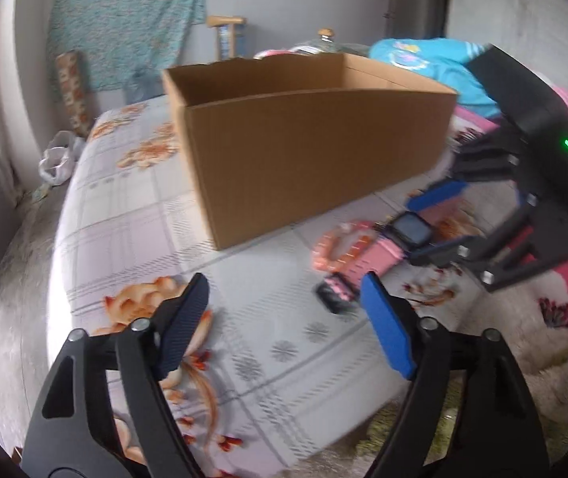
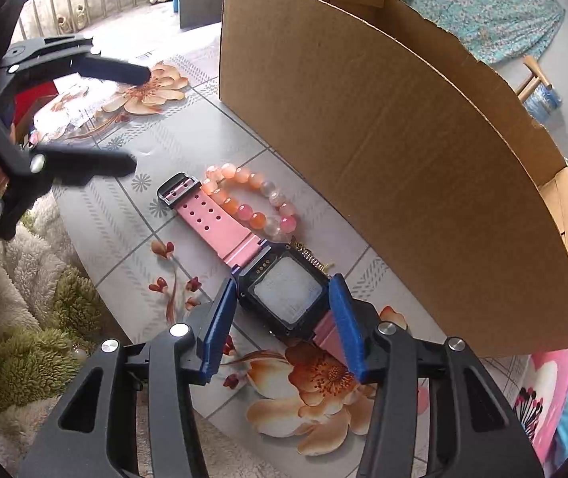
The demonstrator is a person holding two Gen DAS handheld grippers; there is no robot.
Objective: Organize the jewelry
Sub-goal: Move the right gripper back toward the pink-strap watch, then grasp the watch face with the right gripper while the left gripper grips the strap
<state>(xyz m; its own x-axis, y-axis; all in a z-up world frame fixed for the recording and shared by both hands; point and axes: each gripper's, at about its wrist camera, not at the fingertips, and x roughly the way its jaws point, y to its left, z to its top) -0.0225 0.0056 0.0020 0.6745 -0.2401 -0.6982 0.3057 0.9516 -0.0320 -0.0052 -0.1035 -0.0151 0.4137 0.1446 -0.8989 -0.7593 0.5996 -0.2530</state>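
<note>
Smartwatch (image 2: pixel 287 294) and bead bracelet (image 2: pixel 252 203) lay outside the cardboard box (image 2: pixel 383 159); nothing sorted yet. My right gripper (image 2: pixel 284 318) bracketed the watch, contact unclear; left gripper (image 1: pixel 284 318) spread, empty.

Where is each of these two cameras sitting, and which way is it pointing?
Left wrist: rides on the left tongs, looking past their blue fingers across the floral table to the cardboard box; the right tongs show too.
Right wrist: rides on the right tongs, looking steeply down at the pink watch, its case between their fingers; the left tongs show at left.
Shared: box, watch, bead bracelet.
</note>
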